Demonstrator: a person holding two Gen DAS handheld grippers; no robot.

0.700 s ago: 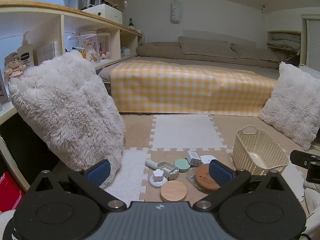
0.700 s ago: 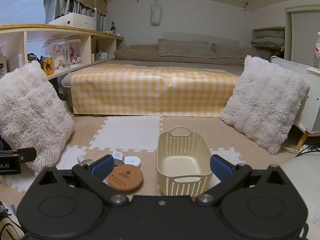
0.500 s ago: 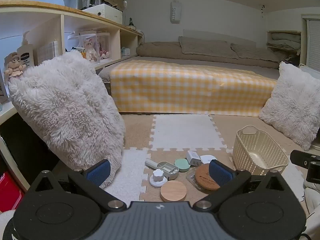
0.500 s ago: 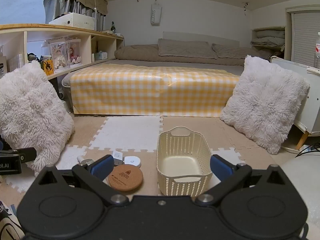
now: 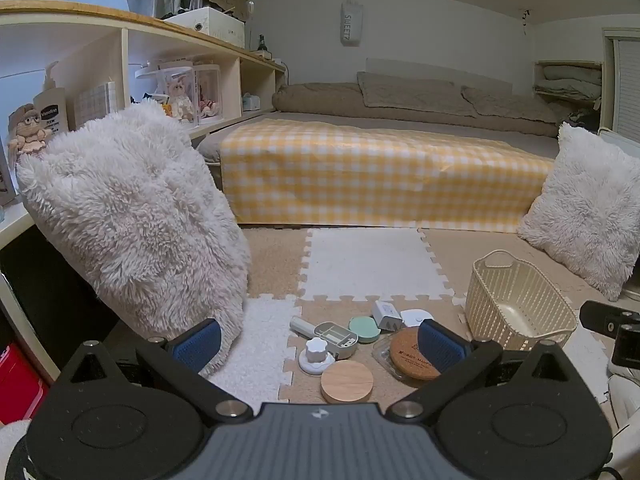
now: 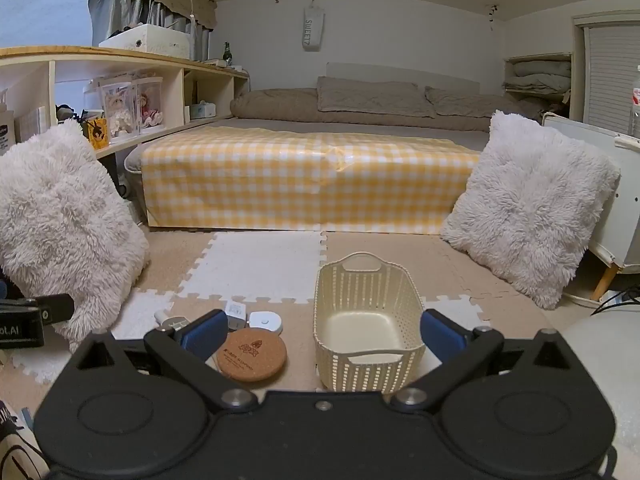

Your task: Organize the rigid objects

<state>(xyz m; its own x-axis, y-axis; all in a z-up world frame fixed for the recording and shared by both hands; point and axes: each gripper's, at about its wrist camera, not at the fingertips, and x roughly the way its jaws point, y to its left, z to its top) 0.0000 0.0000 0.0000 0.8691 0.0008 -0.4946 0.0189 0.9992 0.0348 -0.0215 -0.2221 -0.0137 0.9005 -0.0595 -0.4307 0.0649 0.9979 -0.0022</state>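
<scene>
A low bed draped in a yellow-and-white checked cloth (image 5: 384,176) is stretching across the back of the room, with brown bedding lying along its far side. A big fluffy white cushion (image 5: 132,220) is leaning against the wooden shelf unit (image 5: 120,52) on the left, and a second fluffy white cushion (image 6: 528,208) is leaning beside a white cabinet on the right. Beige and white interlocking foam floor mats (image 5: 372,260) are covering the floor in front of the bed.

A cream slotted plastic basket (image 6: 366,324) is sitting empty on the mats, to the right of a cluster of small rigid objects. The left gripper (image 5: 318,340) is hovering above that cluster with its blue-padded jaws standing wide apart and holding nothing. The right gripper (image 6: 322,330) is hanging over the basket and the cluster's edge, jaws likewise spread wide and empty.

In the cluster, a round cork coaster with a printed mark (image 6: 252,354) is lying nearest the basket, resting on a clear dish. A round pale wooden lid (image 5: 347,381) is lying closest to the camera. A grey rectangular case (image 5: 335,338) is touching a mint-green oval case (image 5: 364,329). Behind them are sitting a white plug adapter (image 5: 386,314) and a white round puck (image 6: 265,322). A small white flower-shaped knob (image 5: 317,354) is standing on a white disc.
</scene>
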